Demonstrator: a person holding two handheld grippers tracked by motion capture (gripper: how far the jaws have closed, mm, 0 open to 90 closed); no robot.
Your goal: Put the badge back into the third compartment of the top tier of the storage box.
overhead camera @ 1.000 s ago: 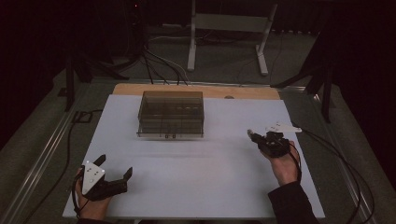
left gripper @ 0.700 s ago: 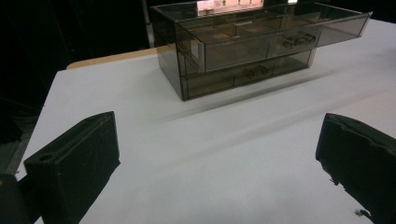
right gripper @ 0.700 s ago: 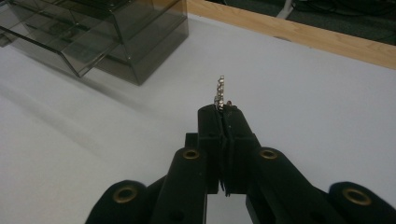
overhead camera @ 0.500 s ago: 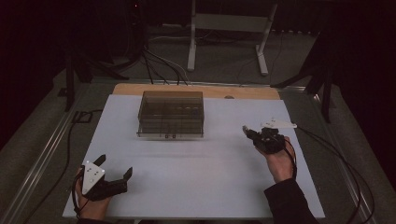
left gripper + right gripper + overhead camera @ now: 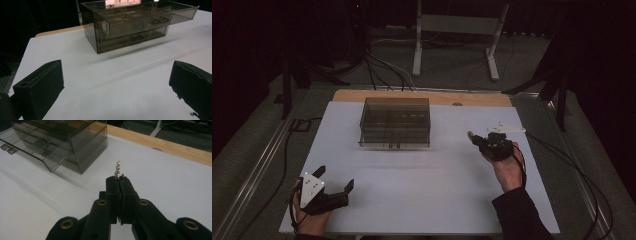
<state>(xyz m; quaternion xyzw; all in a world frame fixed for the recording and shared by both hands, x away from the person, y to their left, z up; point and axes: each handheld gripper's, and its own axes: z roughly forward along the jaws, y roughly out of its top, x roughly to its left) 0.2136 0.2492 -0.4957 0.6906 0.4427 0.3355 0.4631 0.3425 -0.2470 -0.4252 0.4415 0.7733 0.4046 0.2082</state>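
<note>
1. Right gripper (image 5: pixel 120 181) has its jaws pressed together on a small silvery chain-like piece (image 5: pixel 117 170), held to the right of the drawer box (image 5: pixel 395 122); keep the pinch firm and carry it level toward the pulled-out top drawer (image 5: pixel 140 21).
2. Left gripper (image 5: pixel 334 182), jaws apart, rests on the worktop (image 5: pixel 422 190) nearer than the box.
3. The piece looks thin, beaded and shiny, standing up from the jaw tips.

No readable text, label, brand, number or sign appears on anything in view.
</note>
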